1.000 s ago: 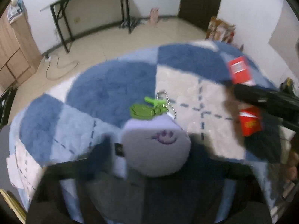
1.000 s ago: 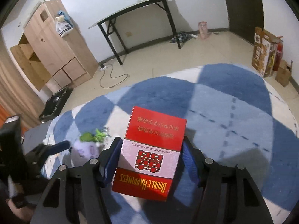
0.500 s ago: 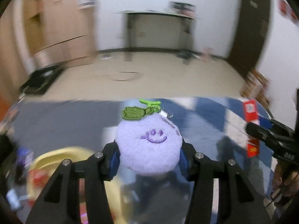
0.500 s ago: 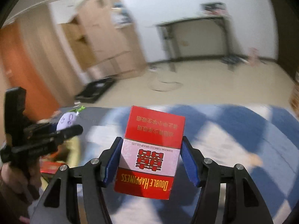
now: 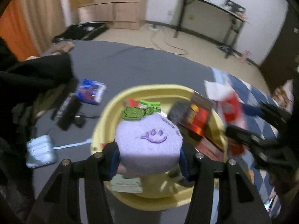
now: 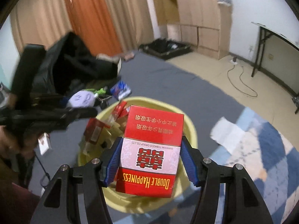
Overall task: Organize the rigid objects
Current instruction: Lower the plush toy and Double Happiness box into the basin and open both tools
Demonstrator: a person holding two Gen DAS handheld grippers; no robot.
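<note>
My left gripper (image 5: pixel 149 156) is shut on a purple plush toy (image 5: pixel 148 143) with a smiling face and a green leaf, held above a yellow basin (image 5: pixel 149 91). My right gripper (image 6: pixel 149 158) is shut on a red and white cigarette box (image 6: pixel 149 149) marked Double Happiness, held above the same yellow basin (image 6: pixel 190 125). The basin holds several red boxes (image 5: pixel 196 115). In the right wrist view the left gripper and the plush toy (image 6: pixel 81 99) are at the left. In the left wrist view the right gripper with its red box (image 5: pixel 230 108) is at the right, blurred.
The basin sits on a grey sheet (image 5: pixel 130 61) beside a blue checked rug (image 6: pixel 261 149). A blue packet (image 5: pixel 91 91), a black device (image 5: pixel 67 112) and a pale blue case (image 5: pixel 40 151) lie left of the basin. A white paper (image 6: pixel 227 133) lies on the rug.
Both grippers have swung left from over the blue rug to over the yellow basin on the grey sheet, each still holding its object.
</note>
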